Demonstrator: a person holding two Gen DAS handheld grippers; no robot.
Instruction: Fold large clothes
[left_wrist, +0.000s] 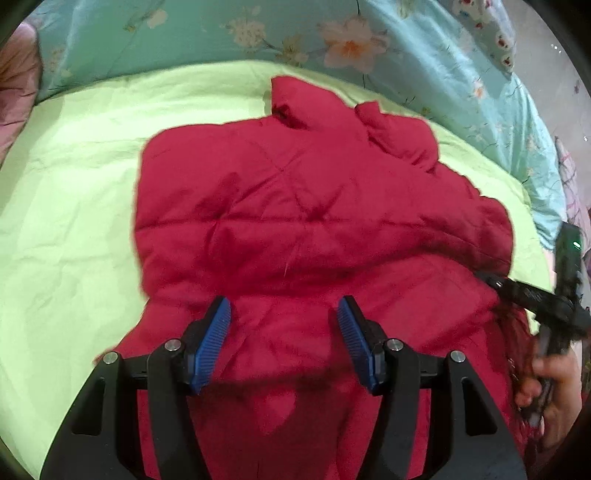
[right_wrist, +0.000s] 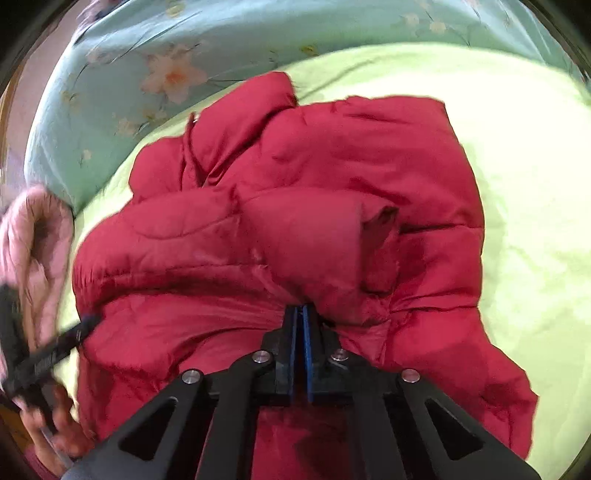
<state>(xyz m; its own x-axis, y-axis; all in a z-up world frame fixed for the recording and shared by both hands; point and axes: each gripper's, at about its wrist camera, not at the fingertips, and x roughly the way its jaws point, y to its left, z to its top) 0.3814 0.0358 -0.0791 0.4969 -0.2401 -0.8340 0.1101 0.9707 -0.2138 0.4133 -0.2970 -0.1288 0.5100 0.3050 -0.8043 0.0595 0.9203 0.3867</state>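
Note:
A red quilted puffer jacket (left_wrist: 295, 206) lies spread on a lime-green sheet (left_wrist: 66, 206), collar toward the far side. Low over its near part my left gripper (left_wrist: 283, 306) stands open, blue pads wide apart with only flat fabric beneath them. In the right wrist view the jacket (right_wrist: 332, 166) looks crumpled, with one sleeve folded across it. My right gripper (right_wrist: 300, 312) is shut on a puckered bunch of the jacket's fabric near its lower edge. From the left wrist view that gripper (left_wrist: 493, 280) reaches the jacket's right edge, with a hand (left_wrist: 554, 391) holding it.
A turquoise floral quilt (left_wrist: 258, 33) is banked along the far side of the bed. Something pink (left_wrist: 14, 85) lies at the far left. A pink padded sleeve (right_wrist: 33, 236) and the left gripper's finger (right_wrist: 66, 339) fill the left edge of the right wrist view.

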